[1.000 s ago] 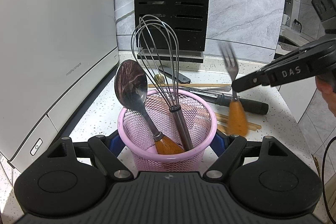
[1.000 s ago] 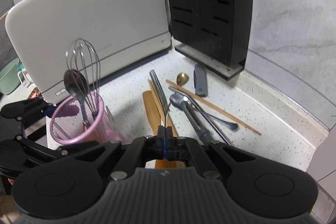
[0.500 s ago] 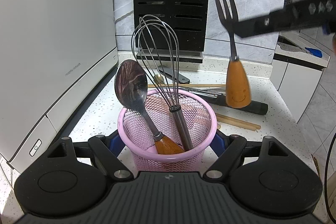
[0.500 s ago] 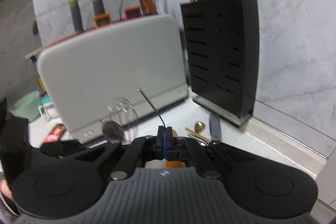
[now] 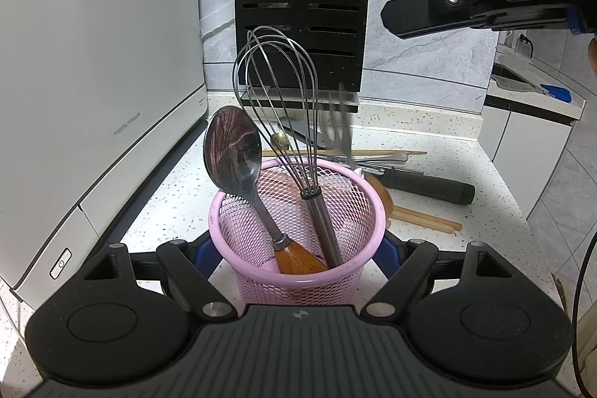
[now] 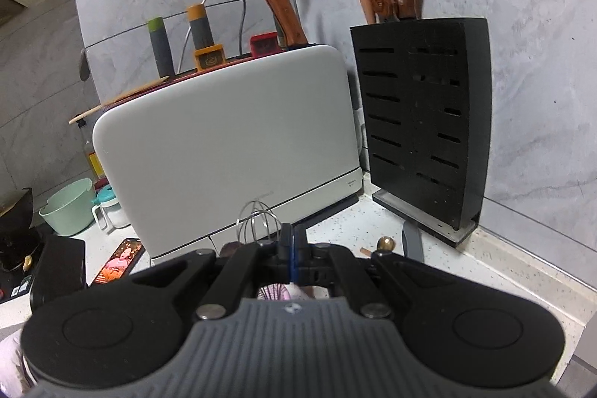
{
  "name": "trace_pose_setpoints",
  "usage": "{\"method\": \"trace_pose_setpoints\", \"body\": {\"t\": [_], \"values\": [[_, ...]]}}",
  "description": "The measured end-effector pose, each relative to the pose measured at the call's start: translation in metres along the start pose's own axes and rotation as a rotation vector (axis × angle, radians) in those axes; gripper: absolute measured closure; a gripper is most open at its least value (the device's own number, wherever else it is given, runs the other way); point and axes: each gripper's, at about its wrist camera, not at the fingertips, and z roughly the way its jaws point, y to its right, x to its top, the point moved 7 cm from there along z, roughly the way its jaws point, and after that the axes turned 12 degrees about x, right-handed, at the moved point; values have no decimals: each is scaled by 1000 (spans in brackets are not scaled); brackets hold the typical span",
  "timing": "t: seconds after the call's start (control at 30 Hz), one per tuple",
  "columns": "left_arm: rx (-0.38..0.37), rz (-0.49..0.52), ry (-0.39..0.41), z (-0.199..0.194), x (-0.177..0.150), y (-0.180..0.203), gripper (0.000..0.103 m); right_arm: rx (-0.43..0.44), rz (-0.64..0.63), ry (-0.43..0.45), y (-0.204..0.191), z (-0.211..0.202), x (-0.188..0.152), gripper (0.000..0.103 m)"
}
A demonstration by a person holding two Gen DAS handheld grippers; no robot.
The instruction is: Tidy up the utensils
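The left gripper [image 5: 296,250] has its jaws closed around the round pink wire-mesh basket [image 5: 257,280] on the speckled white surface [image 5: 168,200]. Inside lean a glossy wooden-handled steel spoon [image 5: 233,152] and a wire whisk [image 5: 278,88]; a blurred steel fork [image 5: 337,133] sits at the rim's two o'clock. At upper right, the right gripper [image 5: 395,15] is closed, empty

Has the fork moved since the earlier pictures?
Yes. The fork, earlier held high beside the knife block, is now blurred and lower, at the pink basket's far rim, while the right gripper stays above.
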Motion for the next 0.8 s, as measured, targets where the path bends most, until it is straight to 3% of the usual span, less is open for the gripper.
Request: {"method": "trace_pose_setpoints", "body": {"t": [0.17,0.47,0.5,0.6,0.8], "values": [[-2,0,0,0,0,0,10,-18,-22,-50,6,9,-9,103],[1,0,1,1,1,1,10,-62,-198,-277,22,32,-51,99],[1,-1,0,1,1,1,10,-55,-207,-296,22,33,-55,94],[1,-1,1,1,1,1,10,-57,-240,-320,20,29,-61,68],[0,-1,3,1,1,1,10,-13,-211,-348,14,16,-79,59]]}}
